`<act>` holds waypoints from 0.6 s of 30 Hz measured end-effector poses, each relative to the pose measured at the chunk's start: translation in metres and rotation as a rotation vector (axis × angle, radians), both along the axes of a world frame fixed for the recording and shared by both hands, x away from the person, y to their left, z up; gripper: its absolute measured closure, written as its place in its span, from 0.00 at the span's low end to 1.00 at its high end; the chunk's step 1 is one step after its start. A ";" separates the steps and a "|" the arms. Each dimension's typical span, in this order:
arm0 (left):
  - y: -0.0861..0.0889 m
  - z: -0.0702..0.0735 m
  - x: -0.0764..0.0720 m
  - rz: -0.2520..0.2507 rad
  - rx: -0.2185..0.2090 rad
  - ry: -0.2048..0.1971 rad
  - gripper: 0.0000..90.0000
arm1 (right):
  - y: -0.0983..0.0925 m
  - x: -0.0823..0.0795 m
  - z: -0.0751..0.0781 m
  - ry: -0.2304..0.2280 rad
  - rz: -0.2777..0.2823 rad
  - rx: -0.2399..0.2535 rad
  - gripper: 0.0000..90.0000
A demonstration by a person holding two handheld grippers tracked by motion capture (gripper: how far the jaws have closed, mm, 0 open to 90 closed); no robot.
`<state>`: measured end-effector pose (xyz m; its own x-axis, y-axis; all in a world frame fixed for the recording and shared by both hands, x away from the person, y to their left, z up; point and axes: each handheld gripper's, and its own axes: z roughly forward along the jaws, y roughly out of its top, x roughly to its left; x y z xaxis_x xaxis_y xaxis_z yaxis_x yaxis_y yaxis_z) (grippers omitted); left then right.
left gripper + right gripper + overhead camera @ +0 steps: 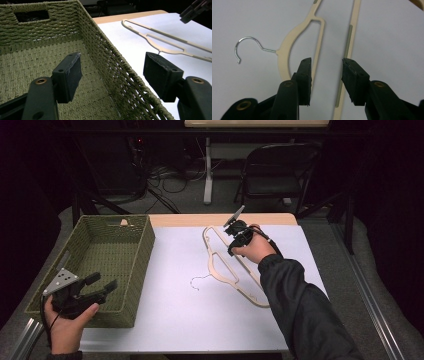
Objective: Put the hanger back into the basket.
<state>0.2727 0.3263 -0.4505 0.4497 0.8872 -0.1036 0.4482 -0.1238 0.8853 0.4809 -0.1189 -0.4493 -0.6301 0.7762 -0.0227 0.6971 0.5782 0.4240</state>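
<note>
— While we hold the right gripper (pixel 233 240) over the far half of the table (pixel 175 320), where does the coat hanger (pixel 227 270) lie?

— We see it flat on the white table top, cream-coloured, its long bar running from the far middle toward our right forearm, its wire hook (pixel 199 281) pointing left across the bare white surface.

— And our right fingers (pixel 305 75)?

— In the right gripper view we see them spread, one on each side of the gap between the hanger's two thin bars. The left finger sits over the inner bar, the right one just beside the ridged outer bar. We cannot tell whether either touches the hanger; nothing is pinched between them.

— What about our left gripper (pixel 100 287)?

— We hold it at the near end of the green woven basket (pixel 142 270), which stands on the left part of the table, well apart from the hanger. In the left gripper view its fingers (pixel 68 75) stand wide apart, one over the basket's floor, the other over its right wall and the table beyond, with nothing between them.
</note>
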 end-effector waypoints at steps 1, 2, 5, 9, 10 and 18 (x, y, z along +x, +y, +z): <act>0.000 0.000 0.000 0.001 0.000 0.001 0.34 | 0.001 0.002 -0.002 0.030 0.005 -0.022 0.66; 0.000 0.000 0.000 0.002 -0.001 0.001 0.34 | 0.002 0.003 -0.008 0.013 0.003 0.000 0.66; 0.000 0.000 0.000 0.001 0.000 0.001 0.34 | 0.005 0.007 -0.011 0.083 0.017 -0.060 0.66; 0.000 0.000 -0.001 0.003 -0.001 0.000 0.34 | 0.016 0.010 -0.023 0.126 0.011 -0.116 0.69; 0.000 0.000 -0.001 0.003 -0.002 -0.002 0.34 | 0.018 0.009 -0.030 0.096 0.008 -0.073 0.69; 0.002 0.000 -0.002 0.003 -0.001 -0.001 0.34 | 0.026 0.016 -0.043 0.133 0.014 -0.084 0.71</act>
